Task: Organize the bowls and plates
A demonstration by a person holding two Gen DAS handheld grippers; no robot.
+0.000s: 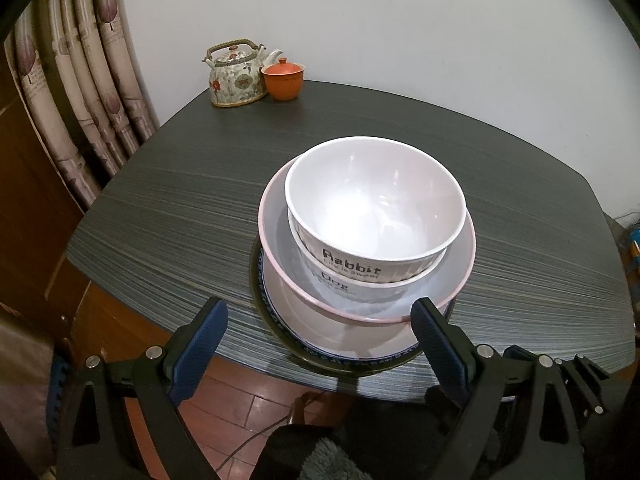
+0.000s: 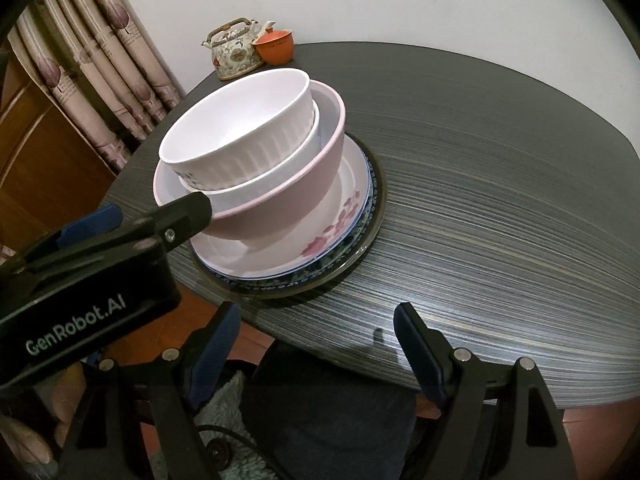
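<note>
A stack stands near the front edge of the dark table (image 1: 200,208). From the top: a white "Rabbit" bowl (image 1: 376,208) (image 2: 236,128), a white "Dog" bowl (image 1: 340,286) (image 2: 264,184), a pink bowl (image 1: 448,276) (image 2: 288,208), a white flowered plate (image 2: 344,200), a blue-patterned plate (image 2: 370,200) and a dark glass plate (image 1: 256,280) (image 2: 360,248). My left gripper (image 1: 320,312) is open and empty, its fingers on either side of the stack's near edge; it also shows in the right wrist view (image 2: 156,208). My right gripper (image 2: 316,320) is open and empty at the table's front edge.
A flowered teapot (image 1: 236,74) (image 2: 234,52) and an orange lidded cup (image 1: 284,78) (image 2: 274,46) stand at the table's far corner by the wall. Curtains (image 1: 80,80) hang to the left. The floor (image 1: 248,396) lies below the front edge.
</note>
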